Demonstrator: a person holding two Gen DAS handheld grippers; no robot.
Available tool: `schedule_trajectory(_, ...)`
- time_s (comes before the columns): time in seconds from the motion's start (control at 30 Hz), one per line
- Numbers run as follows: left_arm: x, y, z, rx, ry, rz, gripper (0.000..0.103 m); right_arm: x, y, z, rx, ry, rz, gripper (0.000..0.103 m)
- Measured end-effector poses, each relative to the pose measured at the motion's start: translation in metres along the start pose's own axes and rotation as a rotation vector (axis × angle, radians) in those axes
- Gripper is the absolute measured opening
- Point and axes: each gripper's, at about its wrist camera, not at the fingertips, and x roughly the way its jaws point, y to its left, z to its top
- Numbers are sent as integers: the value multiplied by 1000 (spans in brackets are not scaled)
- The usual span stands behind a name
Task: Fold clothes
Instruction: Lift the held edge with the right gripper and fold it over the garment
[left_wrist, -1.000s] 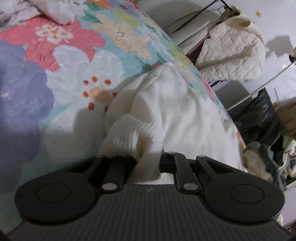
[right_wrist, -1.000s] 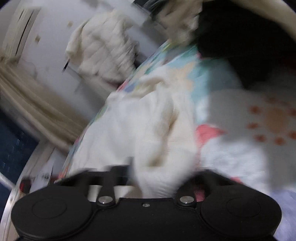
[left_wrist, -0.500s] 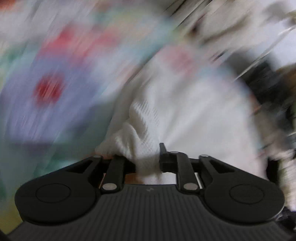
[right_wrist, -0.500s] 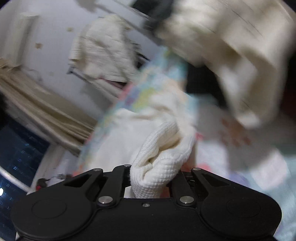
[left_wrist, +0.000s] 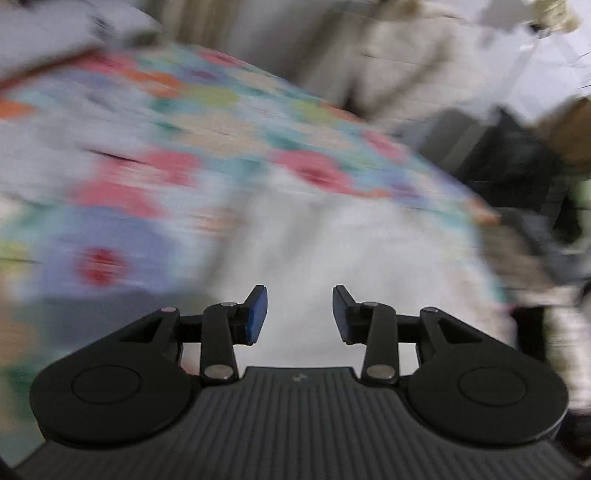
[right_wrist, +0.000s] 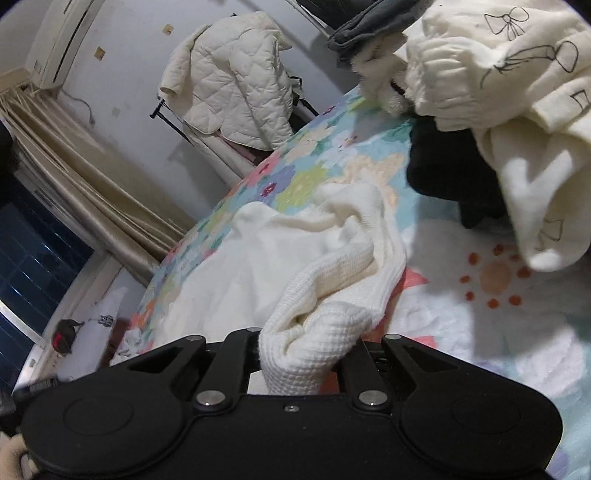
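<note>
One white waffle-knit garment (right_wrist: 266, 266) sprawls at the floral bedspread's (right_wrist: 498, 332) near edge, a bunched corner clamped in the right gripper (right_wrist: 301, 360), the rest trailing straight ahead, while the left gripper (left_wrist: 300, 314), fingers apart and empty, hovers just over it.

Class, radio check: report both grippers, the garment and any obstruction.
Left gripper open, empty. Right gripper shut on cream waffle-knit garment. Garment bunched on floral bedspread. Cream bow-print clothing piled beyond.
</note>
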Motion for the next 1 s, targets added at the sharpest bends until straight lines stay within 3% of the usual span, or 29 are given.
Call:
schedule_trajectory(0.07,26,-28,-6,55,66,-92,40,1,4,2,4,1,18,13)
schedule_trajectory(0.17,82,-69,-39,266,217,-67,40,3,10,5,9,3,44,13)
schedule_trajectory(0.23,112,-76,-66,352,299,-21,41,5,13,8,12,5,62,13)
schedule_trajectory(0.33,115,-74,-82,411,261,-3,41,7,19,11,18,7,89,13)
schedule_trajectory(0.53,82,-45,-52,275,298,-75,47,22,44,23,6,28,155,13)
schedule_trajectory(0.7,49,-1,-29,184,215,-142,48,61,98,27,-75,97,187,13)
schedule_trajectory(0.83,27,59,-14,-64,149,-296,47,100,152,22,-147,158,231,13)
schedule_trajectory(1.0,9,88,5,-88,80,-308,48,157,221,3,-232,245,332,13)
